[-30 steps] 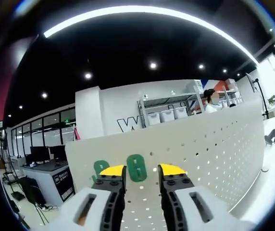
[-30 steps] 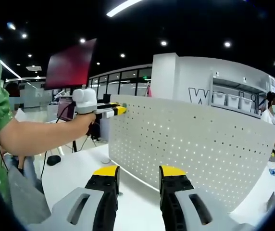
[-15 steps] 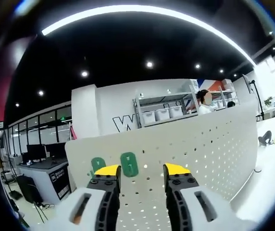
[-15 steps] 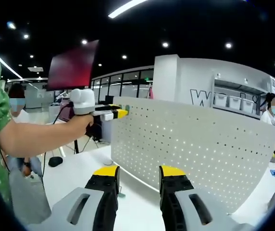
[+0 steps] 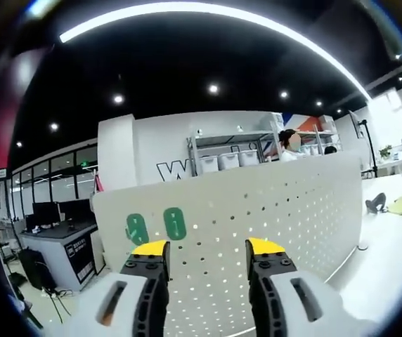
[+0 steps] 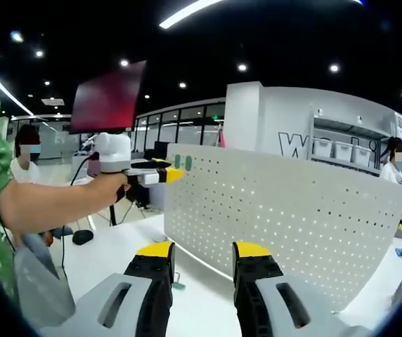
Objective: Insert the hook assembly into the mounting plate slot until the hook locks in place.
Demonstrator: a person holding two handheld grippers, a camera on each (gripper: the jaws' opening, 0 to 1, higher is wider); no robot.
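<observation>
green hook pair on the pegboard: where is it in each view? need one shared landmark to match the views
Left gripper view: the green hooks sit left of centre on the white pegboard, just above the left gripper.
Right gripper view: they sit at the pegboard's upper left corner, beside the tips of the left gripper.
Shared landmark: the shelf of white bins behind the board.

White storage bins [image 5: 228, 161] on shelving; red panel [image 6: 108, 95] overhead.

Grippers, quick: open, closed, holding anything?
Left gripper: open, holding nothing, near the green hooks on the pegboard.
Right gripper: open, holding nothing.
</observation>
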